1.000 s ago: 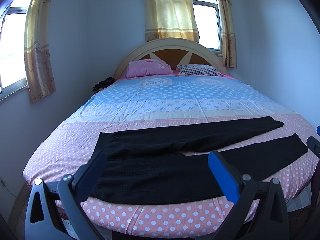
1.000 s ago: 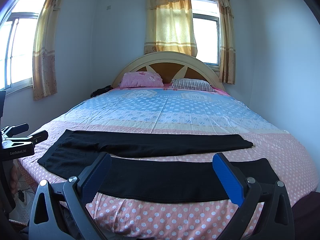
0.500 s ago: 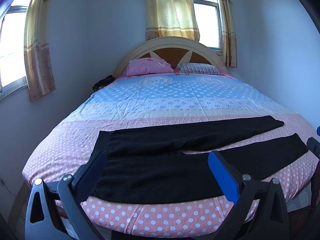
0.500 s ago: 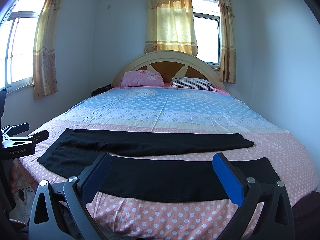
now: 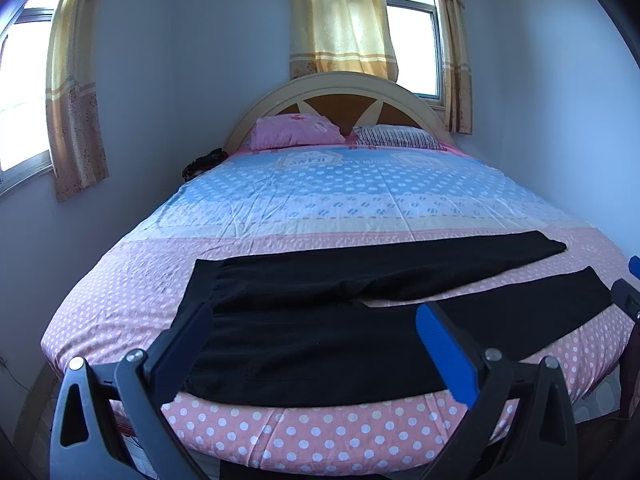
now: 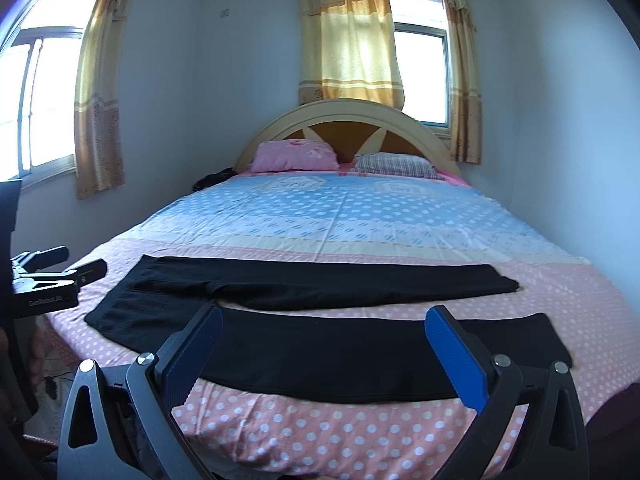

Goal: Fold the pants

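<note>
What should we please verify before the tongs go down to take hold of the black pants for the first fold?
1. Left tongs open and empty: ok.
2. Right tongs open and empty: ok.
3. Black pants spread flat on the bed, both legs apart: ok.
4. Nothing lying on the pants: ok.
5. Pants fully on the bed, not hanging over the near edge: ok.
6. Far leg hem free of creases: cannot tell.

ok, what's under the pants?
The pants lie flat on the pink dotted sheet, near the bed's foot. The sheet directly beneath is covered; whether anything else lies under them cannot be seen.
</note>
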The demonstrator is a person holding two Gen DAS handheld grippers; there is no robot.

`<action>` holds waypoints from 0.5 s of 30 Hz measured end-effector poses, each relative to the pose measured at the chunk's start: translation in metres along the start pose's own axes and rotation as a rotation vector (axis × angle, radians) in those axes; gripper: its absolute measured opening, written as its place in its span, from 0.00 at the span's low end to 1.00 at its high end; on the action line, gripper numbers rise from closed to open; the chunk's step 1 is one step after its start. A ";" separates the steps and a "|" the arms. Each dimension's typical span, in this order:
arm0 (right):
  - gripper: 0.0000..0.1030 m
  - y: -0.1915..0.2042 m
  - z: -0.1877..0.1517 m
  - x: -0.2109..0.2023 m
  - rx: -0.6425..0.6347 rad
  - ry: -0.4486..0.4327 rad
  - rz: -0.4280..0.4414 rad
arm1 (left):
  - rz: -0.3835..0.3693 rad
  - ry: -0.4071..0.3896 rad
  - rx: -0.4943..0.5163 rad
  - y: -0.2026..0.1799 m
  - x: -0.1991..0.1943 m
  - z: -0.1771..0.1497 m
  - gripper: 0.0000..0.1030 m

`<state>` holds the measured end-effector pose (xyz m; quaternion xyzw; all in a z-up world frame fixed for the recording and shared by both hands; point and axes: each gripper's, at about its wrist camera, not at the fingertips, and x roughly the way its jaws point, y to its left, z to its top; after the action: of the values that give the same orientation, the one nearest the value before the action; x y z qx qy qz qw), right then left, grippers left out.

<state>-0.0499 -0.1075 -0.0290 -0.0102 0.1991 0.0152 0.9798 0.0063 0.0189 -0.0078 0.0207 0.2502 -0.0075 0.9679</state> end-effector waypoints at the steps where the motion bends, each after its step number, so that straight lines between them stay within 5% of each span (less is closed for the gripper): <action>1: 0.99 0.000 0.000 0.001 0.000 0.002 0.004 | -0.004 0.001 0.000 0.000 0.001 -0.001 1.00; 15: 0.99 -0.020 -0.017 0.041 0.025 0.091 0.056 | -0.038 0.085 -0.010 0.020 0.053 -0.009 1.00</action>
<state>-0.0186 -0.1267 -0.0607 0.0070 0.2441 0.0396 0.9689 0.0486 0.0391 -0.0403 0.0112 0.2913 -0.0240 0.9563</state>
